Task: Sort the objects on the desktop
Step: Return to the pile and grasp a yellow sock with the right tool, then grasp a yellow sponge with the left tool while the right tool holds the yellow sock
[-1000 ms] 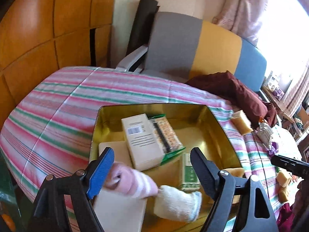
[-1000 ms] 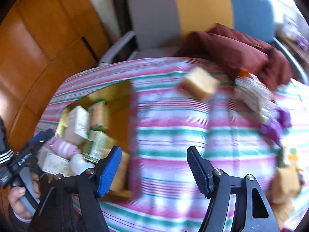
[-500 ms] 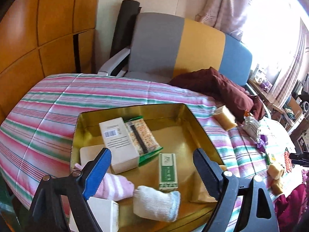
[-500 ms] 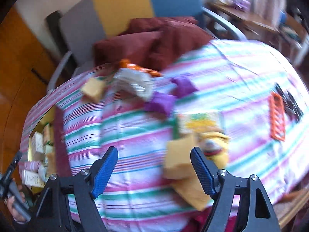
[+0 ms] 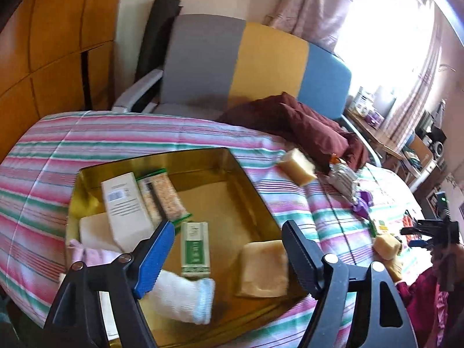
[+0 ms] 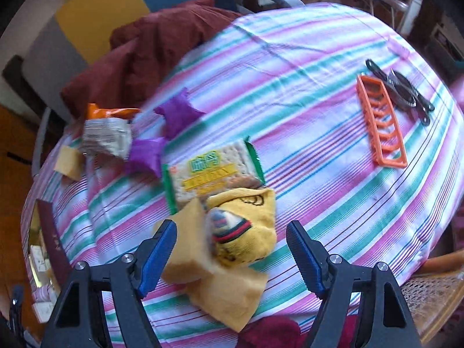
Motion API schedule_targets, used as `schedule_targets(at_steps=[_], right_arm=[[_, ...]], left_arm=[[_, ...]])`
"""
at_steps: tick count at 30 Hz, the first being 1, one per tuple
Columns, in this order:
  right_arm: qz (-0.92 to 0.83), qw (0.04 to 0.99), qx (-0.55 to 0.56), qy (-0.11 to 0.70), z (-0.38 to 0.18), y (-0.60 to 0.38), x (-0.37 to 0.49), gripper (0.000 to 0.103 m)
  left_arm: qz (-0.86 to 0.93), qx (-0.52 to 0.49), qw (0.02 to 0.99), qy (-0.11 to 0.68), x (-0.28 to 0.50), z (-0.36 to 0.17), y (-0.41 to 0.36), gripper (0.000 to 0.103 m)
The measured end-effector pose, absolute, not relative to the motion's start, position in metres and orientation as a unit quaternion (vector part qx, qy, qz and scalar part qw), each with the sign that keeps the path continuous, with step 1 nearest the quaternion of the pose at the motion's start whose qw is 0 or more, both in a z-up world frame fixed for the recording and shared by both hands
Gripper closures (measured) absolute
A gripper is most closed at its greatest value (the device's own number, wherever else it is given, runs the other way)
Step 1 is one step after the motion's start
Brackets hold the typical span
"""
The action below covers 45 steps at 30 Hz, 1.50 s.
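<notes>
- Right wrist view shows the right gripper (image 6: 231,253) hanging with its jaws spread wide and empty just above a rolled yellow sock (image 6: 245,232) that lies on sponge-like yellow pads (image 6: 220,284) on the striped cloth (image 6: 304,133).
- To do this pick well, I judge it should come straight down so the fingers straddle the sock alone, then close on its thick middle; the soft roll will squash, so a deep bite is safer than a nip at the edge.
- A cracker packet (image 6: 213,171) touches the sock's far side and could get dragged along.
- Left wrist view shows the left gripper (image 5: 229,253), also released and carrying nothing, poised over the gold tin (image 5: 255,194).
- That tin already contains boxes, a white sock (image 5: 185,295) and a sponge (image 5: 264,269).
</notes>
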State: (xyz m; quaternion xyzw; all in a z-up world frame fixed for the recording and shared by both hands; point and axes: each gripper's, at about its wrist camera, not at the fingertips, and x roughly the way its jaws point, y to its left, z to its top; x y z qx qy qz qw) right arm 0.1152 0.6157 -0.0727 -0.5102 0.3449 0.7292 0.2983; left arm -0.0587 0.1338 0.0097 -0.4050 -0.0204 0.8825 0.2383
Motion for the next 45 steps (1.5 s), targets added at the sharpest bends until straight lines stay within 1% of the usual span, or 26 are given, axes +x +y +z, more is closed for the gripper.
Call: schedule_targets(at_steps=[5, 7, 9, 12, 14, 17, 19, 21, 23, 25, 28, 30, 33, 35, 37, 39, 43, 45], right_arm=[[0.717, 0.297, -0.516, 0.363, -0.085, 0.624, 0.115, 0.025], [0.713, 0.297, -0.522, 0.362, -0.088, 0.624, 0.112, 0.025], [0.706, 0.296, -0.53, 0.365, -0.093, 0.625, 0.112, 0.025], [0.695, 0.291, -0.544, 0.369, -0.1, 0.626, 0.11, 0.025], [0.691, 0.288, -0.548, 0.373, -0.102, 0.627, 0.11, 0.028], [0.691, 0.27, -0.555, 0.376, -0.105, 0.625, 0.109, 0.041], [0.697, 0.259, -0.556, 0.371, -0.104, 0.623, 0.107, 0.055], [0.708, 0.243, -0.558, 0.357, -0.102, 0.617, 0.103, 0.063], [0.721, 0.228, -0.561, 0.337, -0.098, 0.609, 0.099, 0.066], [0.735, 0.195, -0.556, 0.336, -0.096, 0.601, 0.094, 0.07], [0.748, 0.156, -0.553, 0.334, -0.094, 0.587, 0.088, 0.072], [0.762, 0.104, -0.529, 0.358, -0.092, 0.58, 0.081, 0.072], [0.778, 0.067, -0.502, 0.372, -0.089, 0.571, 0.072, 0.072], [0.775, 0.062, -0.51, 0.37, -0.098, 0.564, 0.057, 0.072], [0.775, 0.078, -0.531, 0.335, -0.104, 0.555, 0.047, 0.072], [0.783, 0.079, -0.528, 0.319, -0.102, 0.55, 0.046, 0.072], [0.785, 0.092, -0.523, 0.318, -0.104, 0.553, 0.051, 0.072], [0.785, 0.091, -0.522, 0.321, -0.103, 0.555, 0.05, 0.072]], left_arm=[[0.868, -0.412, 0.277, -0.01, -0.053, 0.011, 0.166, 0.026], [0.859, -0.416, 0.299, -0.013, -0.05, 0.01, 0.182, 0.029], [0.848, -0.424, 0.318, -0.012, -0.049, 0.009, 0.197, 0.034], [0.837, -0.432, 0.337, -0.003, -0.045, 0.006, 0.219, 0.035], [0.829, -0.435, 0.351, 0.009, -0.042, 0.004, 0.236, 0.037], [0.818, -0.439, 0.371, 0.037, -0.034, -0.001, 0.266, 0.038], [0.805, -0.446, 0.389, 0.053, -0.03, -0.006, 0.286, 0.038], [0.794, -0.452, 0.402, 0.065, -0.025, -0.011, 0.301, 0.042], [0.785, -0.458, 0.411, 0.075, -0.022, -0.016, 0.312, 0.044], [0.773, -0.467, 0.421, 0.081, -0.019, -0.022, 0.324, 0.044], [0.76, -0.476, 0.434, 0.087, -0.013, -0.031, 0.338, 0.044], [0.75, -0.484, 0.441, 0.093, -0.01, -0.038, 0.346, 0.044], [0.739, -0.496, 0.445, 0.098, -0.007, -0.049, 0.356, 0.044], [0.741, -0.495, 0.44, 0.107, -0.005, -0.054, 0.361, 0.044], [0.742, -0.497, 0.435, 0.115, -0.006, -0.061, 0.364, 0.043], [0.74, -0.493, 0.439, 0.128, -0.006, -0.066, 0.368, 0.042], [0.724, -0.492, 0.46, 0.15, -0.003, -0.078, 0.378, 0.041], [0.72, -0.489, 0.468, 0.15, -0.003, -0.08, 0.383, 0.035]])
